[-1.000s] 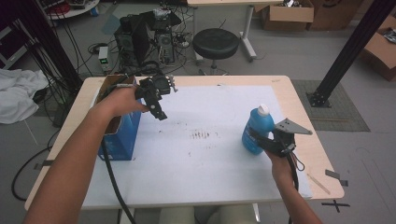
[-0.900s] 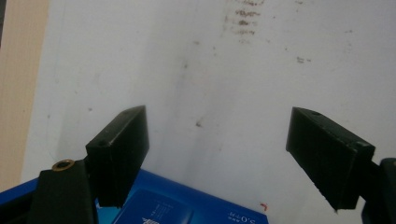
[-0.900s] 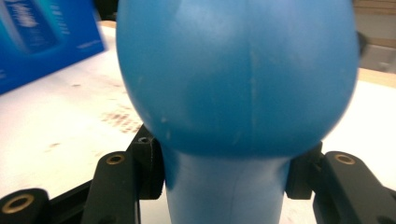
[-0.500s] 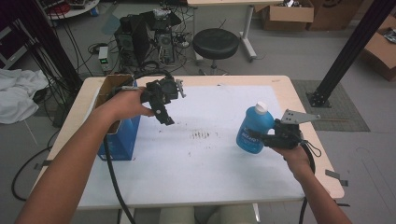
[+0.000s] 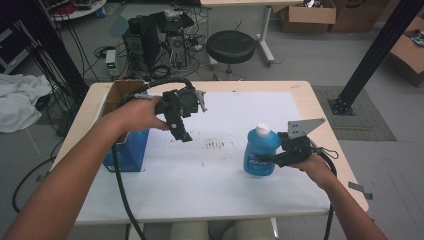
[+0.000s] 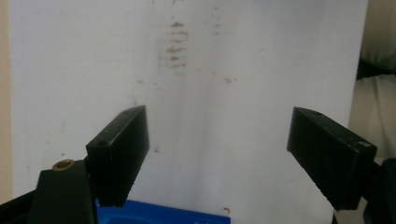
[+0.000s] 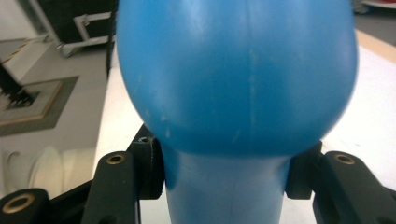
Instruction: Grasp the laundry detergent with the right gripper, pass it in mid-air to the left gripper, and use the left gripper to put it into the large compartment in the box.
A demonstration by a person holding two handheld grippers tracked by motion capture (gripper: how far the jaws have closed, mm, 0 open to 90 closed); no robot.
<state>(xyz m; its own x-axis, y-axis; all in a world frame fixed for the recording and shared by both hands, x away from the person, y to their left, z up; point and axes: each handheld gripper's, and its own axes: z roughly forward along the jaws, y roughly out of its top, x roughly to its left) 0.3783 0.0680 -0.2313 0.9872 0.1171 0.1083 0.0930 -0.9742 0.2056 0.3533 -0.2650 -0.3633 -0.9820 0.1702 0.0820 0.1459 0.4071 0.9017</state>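
Blue bottle (image 5: pixel 260 152) in rt gripper (image 5: pixel 280 159) jaws

No legible txt on bottle (image 5: pixel 261 152) label.

A blue plastic bottle (image 5: pixel 260 152) with a white cap stands upright, perhaps lifted just clear of the white table sheet, right of the middle. Its rounded body narrows to a waist, where it is clamped. A label shows on its front.
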